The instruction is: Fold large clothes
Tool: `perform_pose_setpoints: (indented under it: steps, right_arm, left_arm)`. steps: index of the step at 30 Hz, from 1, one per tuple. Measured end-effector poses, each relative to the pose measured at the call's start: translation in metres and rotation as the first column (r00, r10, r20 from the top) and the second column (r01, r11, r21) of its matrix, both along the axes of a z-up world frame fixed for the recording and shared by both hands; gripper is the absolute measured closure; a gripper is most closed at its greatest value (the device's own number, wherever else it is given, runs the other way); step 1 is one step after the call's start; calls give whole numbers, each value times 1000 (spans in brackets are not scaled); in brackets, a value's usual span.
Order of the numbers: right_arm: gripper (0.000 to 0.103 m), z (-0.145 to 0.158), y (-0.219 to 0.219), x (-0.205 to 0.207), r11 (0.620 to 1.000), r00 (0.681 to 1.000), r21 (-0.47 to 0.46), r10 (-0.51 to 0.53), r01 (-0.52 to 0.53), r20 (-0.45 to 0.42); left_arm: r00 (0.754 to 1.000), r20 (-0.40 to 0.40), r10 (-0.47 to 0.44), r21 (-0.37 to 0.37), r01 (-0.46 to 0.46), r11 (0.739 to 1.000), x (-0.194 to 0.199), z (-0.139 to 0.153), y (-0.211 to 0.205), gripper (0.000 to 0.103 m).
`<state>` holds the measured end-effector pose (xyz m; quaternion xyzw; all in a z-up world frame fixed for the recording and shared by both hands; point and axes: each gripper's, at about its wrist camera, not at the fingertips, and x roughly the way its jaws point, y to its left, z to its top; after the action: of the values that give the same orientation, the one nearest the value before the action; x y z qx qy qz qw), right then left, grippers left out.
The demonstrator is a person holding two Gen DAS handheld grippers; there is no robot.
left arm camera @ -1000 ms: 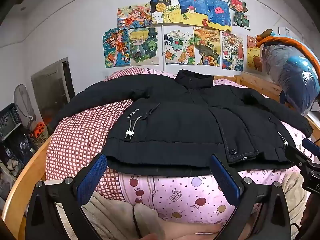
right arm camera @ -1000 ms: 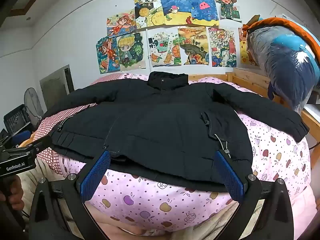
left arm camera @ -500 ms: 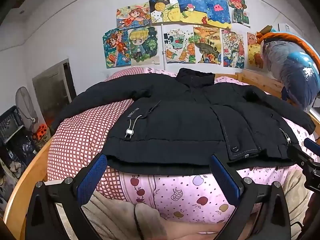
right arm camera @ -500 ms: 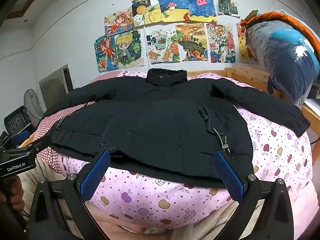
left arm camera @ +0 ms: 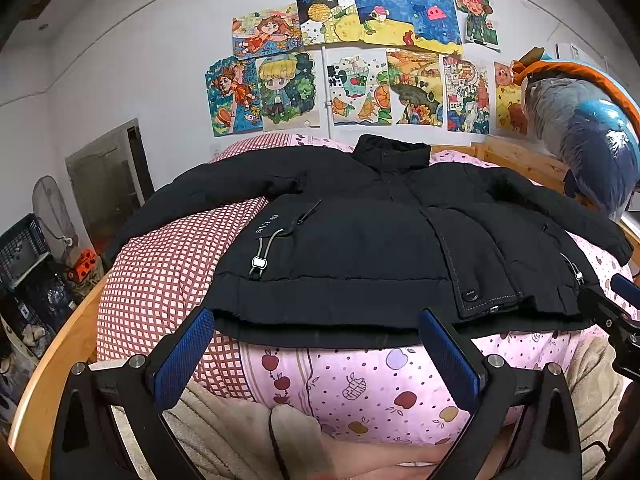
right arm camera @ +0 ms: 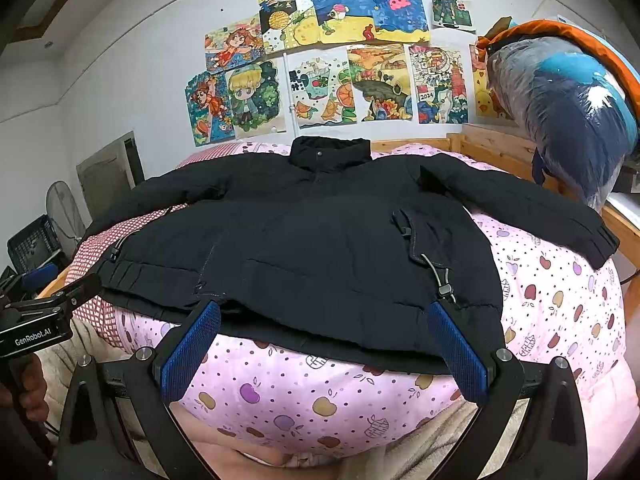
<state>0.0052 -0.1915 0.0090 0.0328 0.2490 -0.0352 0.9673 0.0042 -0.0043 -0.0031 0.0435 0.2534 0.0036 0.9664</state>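
A black padded jacket [left arm camera: 360, 240] lies face up and spread flat on the bed, collar toward the wall, both sleeves stretched out to the sides. It also shows in the right wrist view [right arm camera: 320, 240]. My left gripper [left arm camera: 316, 332] is open and empty, hovering just before the jacket's hem on its left half. My right gripper [right arm camera: 324, 328] is open and empty, just before the hem on the right half. The right gripper's tip shows at the right edge of the left wrist view [left arm camera: 612, 312].
The bed carries a pink apple-print quilt [right arm camera: 560, 300] and a red checked cover [left arm camera: 168, 264] inside a wooden frame [left arm camera: 52, 368]. A plastic-wrapped bundle [right arm camera: 568, 112] stands at the right. A fan and crates [left arm camera: 28, 248] stand at the left. Drawings hang on the wall.
Both grippers have crept slightly closer to the jacket's hem and tilted down a little. The jacket has not moved and both stay open.
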Motion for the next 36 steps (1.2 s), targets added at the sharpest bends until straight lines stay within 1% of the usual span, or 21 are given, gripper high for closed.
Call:
perform_pose_setpoints:
  steps: [36]
  right_arm:
    - [1, -2, -1, 0, 1000, 1000, 2, 0, 0, -1]
  left_arm:
    - [1000, 1, 0, 4, 0, 1000, 1, -1, -2, 0]
